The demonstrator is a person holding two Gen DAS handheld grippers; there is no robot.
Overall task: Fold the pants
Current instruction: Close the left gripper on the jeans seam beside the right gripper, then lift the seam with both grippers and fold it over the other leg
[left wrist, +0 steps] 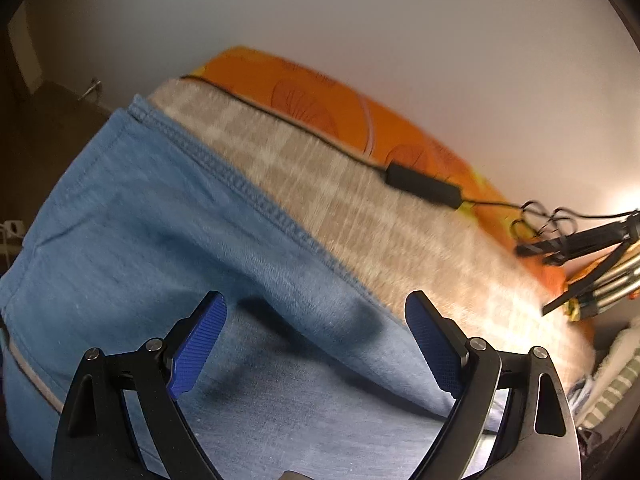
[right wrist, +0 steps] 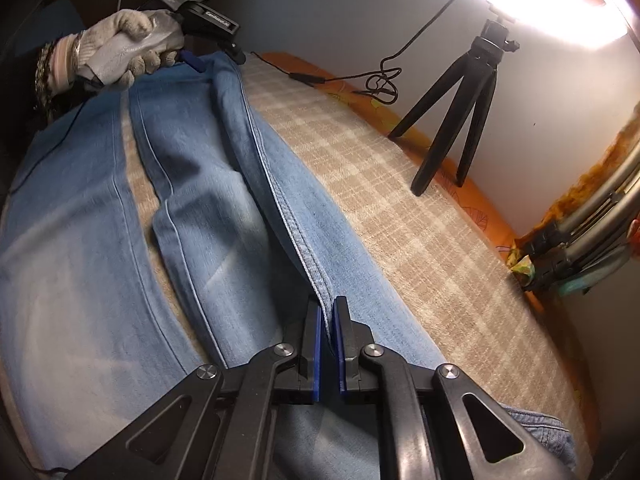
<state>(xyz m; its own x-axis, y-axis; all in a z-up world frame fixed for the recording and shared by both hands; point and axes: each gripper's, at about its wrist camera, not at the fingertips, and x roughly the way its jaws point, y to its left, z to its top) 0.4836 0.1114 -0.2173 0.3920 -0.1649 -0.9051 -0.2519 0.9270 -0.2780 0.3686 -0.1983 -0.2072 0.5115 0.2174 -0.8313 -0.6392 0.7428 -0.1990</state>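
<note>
Blue jeans (right wrist: 224,184) lie flat on beige checked blanket (right wrist: 400,184), legs side by side. Right tool (right wrist: 328,312) pressed together, pinching stitched seam edge of jeans. Left tool (left wrist: 316,316) spread wide above denim, nothing between pads. Gloved hand (right wrist: 124,46) grips left tool handle at far end. Black tripod (right wrist: 460,108) stands beside blanket.

The faded blue denim pants (right wrist: 224,184) looked matt, with raised stitched seams. Beneath them, the beige checked woven cloth (right wrist: 400,184) looked coarse. Beside that cloth, the black plastic tripod (right wrist: 460,108) was smooth.
</note>
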